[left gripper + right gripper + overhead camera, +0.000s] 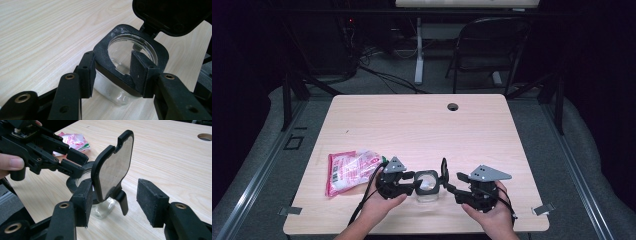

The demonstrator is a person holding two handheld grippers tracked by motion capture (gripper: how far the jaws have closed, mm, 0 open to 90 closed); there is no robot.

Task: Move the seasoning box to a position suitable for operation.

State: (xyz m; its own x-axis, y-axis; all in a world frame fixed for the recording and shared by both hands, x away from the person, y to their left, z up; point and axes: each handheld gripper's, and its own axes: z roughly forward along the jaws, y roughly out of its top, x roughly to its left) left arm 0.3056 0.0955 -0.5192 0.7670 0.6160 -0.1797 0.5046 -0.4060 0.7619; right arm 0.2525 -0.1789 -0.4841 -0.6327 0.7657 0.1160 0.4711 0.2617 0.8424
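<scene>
One pale wood table (pixel 422 125), dark room, left gripper (pixel 409 186) clamping glass jar (pixel 428 187), right gripper (pixel 452 182) jaws apart, pink packet (pixel 349 170).

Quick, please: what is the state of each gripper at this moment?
Left gripper: shut on the black collar of the glass jar.
Right gripper: open, its jaws either side of the raised flip lid, gripping nothing.

We see a light wooden table (pixel 422 125) that we take as our landmark. On its near left part lies a pink and white plastic packet (pixel 350 170), flat and crinkled. Near the table's far edge, right of the middle, we see a small round hole (pixel 453 106). Beyond the table's far edge stands a dark folding chair (pixel 488 47) on the grey floor, with a white desk leg (pixel 418 50) to the chair's left.
</scene>
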